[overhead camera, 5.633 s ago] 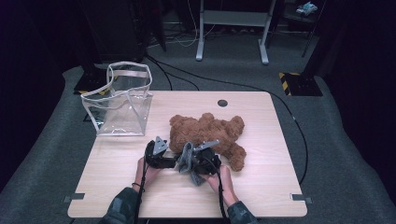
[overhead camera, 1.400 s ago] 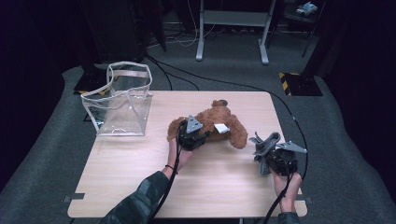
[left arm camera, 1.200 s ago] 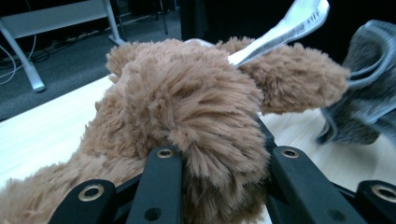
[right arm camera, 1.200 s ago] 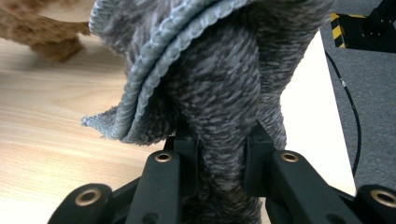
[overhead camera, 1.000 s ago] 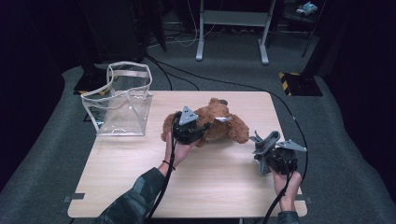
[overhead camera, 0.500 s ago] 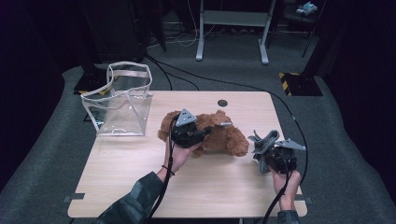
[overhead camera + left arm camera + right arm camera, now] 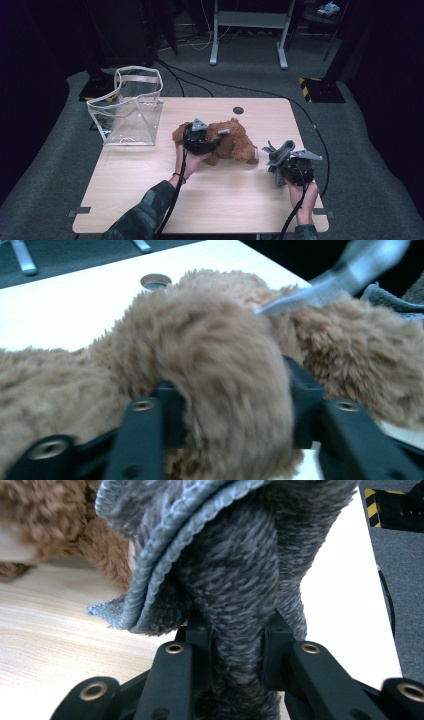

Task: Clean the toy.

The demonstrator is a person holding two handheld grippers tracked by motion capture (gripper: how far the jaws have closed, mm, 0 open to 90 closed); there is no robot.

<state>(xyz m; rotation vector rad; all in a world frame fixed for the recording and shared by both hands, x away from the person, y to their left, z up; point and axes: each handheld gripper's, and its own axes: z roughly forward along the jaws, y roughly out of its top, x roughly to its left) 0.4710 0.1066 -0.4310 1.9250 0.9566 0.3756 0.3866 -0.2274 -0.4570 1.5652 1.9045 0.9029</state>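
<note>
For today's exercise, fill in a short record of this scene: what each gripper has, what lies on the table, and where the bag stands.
left gripper: jaws around a limb of the brown teddy bear, just been opening
right gripper: shut on the grey cloth
teddy bear: lying mid-table
clear bag: upright at the table's far left corner, open
table: light wood

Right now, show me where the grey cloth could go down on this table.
Free patches: the bare table front left, between the clear bag and the person's left sleeve; and the strip between the two forearms. Crowded: the middle, where the left gripper straddles the teddy bear, and beside the right gripper holding the grey cloth.
</note>
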